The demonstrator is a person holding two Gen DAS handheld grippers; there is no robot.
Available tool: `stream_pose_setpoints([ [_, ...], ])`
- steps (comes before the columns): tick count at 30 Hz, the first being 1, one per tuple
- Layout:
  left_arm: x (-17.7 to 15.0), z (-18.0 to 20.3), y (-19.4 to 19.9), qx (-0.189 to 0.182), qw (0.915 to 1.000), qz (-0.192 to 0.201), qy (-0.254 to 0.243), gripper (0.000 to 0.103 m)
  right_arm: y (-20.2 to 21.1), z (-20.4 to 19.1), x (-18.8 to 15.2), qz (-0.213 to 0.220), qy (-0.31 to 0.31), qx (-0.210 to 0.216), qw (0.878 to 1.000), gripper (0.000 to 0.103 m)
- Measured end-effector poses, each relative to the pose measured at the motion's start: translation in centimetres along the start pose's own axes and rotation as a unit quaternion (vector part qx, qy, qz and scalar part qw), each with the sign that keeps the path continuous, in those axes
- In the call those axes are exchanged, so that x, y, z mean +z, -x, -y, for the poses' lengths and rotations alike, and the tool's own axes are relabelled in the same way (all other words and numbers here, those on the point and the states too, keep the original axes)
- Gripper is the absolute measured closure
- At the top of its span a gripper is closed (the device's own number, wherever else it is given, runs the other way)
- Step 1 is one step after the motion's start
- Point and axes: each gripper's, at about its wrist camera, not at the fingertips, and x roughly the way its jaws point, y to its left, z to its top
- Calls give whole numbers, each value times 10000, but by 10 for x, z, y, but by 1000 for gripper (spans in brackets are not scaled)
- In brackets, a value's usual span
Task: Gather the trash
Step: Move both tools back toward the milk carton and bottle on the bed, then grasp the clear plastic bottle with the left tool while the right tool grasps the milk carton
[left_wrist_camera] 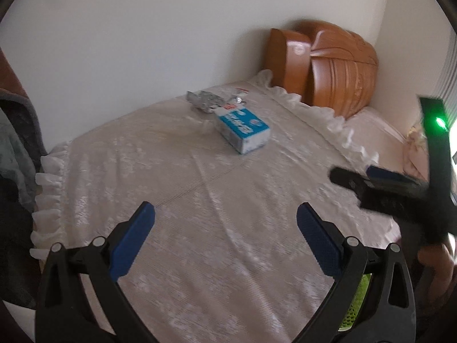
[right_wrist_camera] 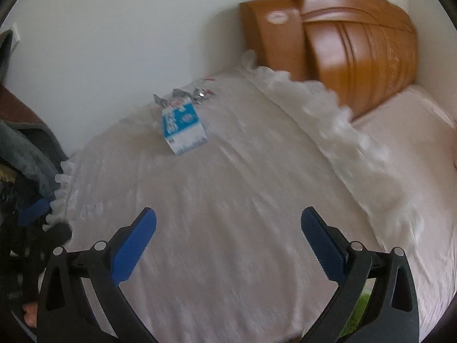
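Note:
A blue and white carton point(left_wrist_camera: 244, 130) lies on its side on the white lace bedspread point(left_wrist_camera: 200, 205), near the far wall. Crumpled silver wrappers point(left_wrist_camera: 205, 101) lie just behind it. Both show in the right wrist view too, the carton point(right_wrist_camera: 182, 128) and the wrappers point(right_wrist_camera: 185, 95). My left gripper point(left_wrist_camera: 225, 220) is open and empty, well short of the carton. My right gripper point(right_wrist_camera: 228, 224) is open and empty over the bedspread point(right_wrist_camera: 228, 188); it also shows at the right of the left wrist view point(left_wrist_camera: 354, 177).
A wooden headboard point(left_wrist_camera: 328, 65) stands at the far right, with a pink pillow point(left_wrist_camera: 374, 131) below it. A white wall point(left_wrist_camera: 142, 43) runs along the far side of the bed. Grey and dark fabric point(left_wrist_camera: 17, 154) hangs at the left edge.

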Motion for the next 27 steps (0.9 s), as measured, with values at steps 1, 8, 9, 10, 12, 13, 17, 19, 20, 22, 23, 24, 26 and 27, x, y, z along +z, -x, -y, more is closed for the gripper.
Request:
stream_pose_setpoints([
  [1, 3, -5, -2, 33, 10000, 0, 39, 8, -5, -1, 5, -21, 29, 17, 10000, 2],
  [8, 19, -34, -17, 216, 9992, -70, 342, 8, -83, -42, 66, -337, 479, 119, 9982, 2],
  [9, 21, -38, -19, 225, 9989, -83, 394, 8, -87, -44, 68, -353, 519, 114, 9980, 2],
  [10, 23, -41, -21, 234, 9987, -90, 437, 8, -98, -51, 74, -383, 630, 78, 9972, 2],
  [12, 28, -47, -26, 256, 9982, -101, 539, 8, -116, -61, 83, -385, 829, -36, 9958, 2],
  [13, 29, -49, -28, 259, 9980, -105, 569, 8, -120, -64, 85, -394, 876, -81, 9953, 2],
  [17, 38, -54, -38, 274, 9973, -128, 676, 8, -149, -71, 93, -626, 1007, -200, 9927, 2],
  [19, 43, -55, -43, 263, 9970, -142, 709, 8, -157, -69, 95, -697, 1001, -251, 9922, 2],
  [20, 45, -55, -44, 259, 9969, -140, 723, 8, -159, -69, 95, -721, 992, -271, 9921, 5],
  [22, 51, -55, -50, 251, 9965, -153, 779, 8, -166, -63, 94, -873, 873, -191, 9922, 22],
  [23, 53, -55, -51, 245, 9963, -155, 808, 8, -167, -58, 95, -929, 734, -67, 9929, 32],
  [24, 57, -55, -54, 237, 9958, -154, 868, 8, -166, -54, 96, -915, 621, 2, 9939, 32],
  [26, 60, -53, -58, 243, 9951, -157, 948, 8, -163, -47, 96, -896, 540, 23, 9945, 32],
  [27, 63, -52, -62, 222, 9943, -178, 1030, 8, -158, -42, 96, -855, 489, 37, 9951, 32],
])
